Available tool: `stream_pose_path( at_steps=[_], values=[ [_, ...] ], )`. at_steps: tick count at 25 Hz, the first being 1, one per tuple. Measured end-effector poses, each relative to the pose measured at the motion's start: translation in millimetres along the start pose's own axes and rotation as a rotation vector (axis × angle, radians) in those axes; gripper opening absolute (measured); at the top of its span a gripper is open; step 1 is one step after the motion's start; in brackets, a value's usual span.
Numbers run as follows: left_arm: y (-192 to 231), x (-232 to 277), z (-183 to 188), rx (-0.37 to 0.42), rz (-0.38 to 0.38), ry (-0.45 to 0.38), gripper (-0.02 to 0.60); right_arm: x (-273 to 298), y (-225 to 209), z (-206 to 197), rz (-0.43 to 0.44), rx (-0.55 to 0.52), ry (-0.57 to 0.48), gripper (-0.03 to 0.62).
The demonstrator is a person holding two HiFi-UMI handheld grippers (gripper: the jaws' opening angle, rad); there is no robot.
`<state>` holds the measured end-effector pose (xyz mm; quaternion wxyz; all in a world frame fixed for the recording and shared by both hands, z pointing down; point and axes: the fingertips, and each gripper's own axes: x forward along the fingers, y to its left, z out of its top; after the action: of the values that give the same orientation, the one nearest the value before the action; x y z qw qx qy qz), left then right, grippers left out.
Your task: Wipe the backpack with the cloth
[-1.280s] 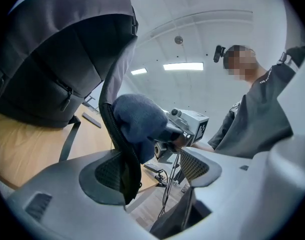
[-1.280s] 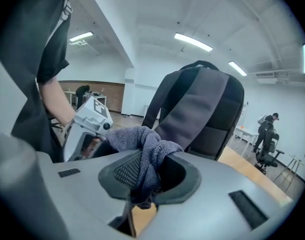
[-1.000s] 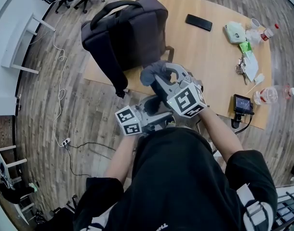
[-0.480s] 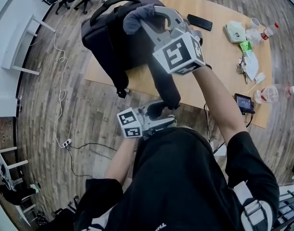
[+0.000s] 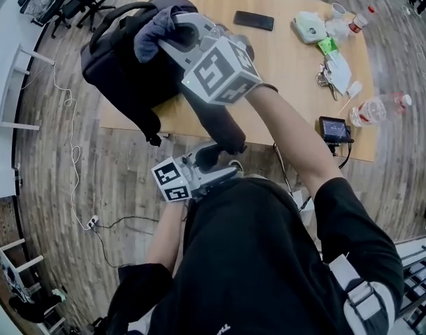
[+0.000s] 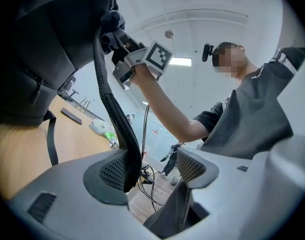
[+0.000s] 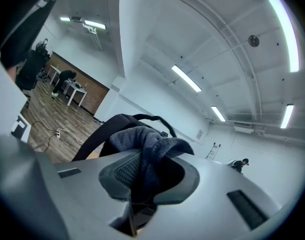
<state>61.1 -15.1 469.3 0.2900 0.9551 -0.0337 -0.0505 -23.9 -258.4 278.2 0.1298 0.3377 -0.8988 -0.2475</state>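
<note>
Grey cloth (image 7: 142, 144) is sitting pinched in our right gripper (image 7: 142, 179), up at the backpack (image 5: 112, 65) on the table's (image 5: 290, 72) far left. Only the left gripper view is showing our left gripper (image 6: 152, 166) spread, jaws just now closing, strap (image 6: 120, 129) between them; the head view is hiding them.

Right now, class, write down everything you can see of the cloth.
The cloth is grey-blue and looks soft and fuzzy, like a towel. It is bunched into folds, not spread flat. The fingers of the right gripper pinch its middle, and a crumpled end sticks out past them. It is held by the top of the dark backpack, near the handle; whether it touches the bag cannot be told.
</note>
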Motion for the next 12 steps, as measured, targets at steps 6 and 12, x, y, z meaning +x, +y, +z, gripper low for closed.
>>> stream_pose_path(
  at_steps=[6, 12],
  values=[
    [9, -6, 7, -0.05, 0.02, -0.066, 0.318, -43, 93, -71, 0.318, 0.013, 0.207, 0.064],
    [23, -17, 10, -0.099, 0.054, -0.105, 0.318, -107, 176, -111, 0.546, 0.163, 0.313, 0.064]
  ],
)
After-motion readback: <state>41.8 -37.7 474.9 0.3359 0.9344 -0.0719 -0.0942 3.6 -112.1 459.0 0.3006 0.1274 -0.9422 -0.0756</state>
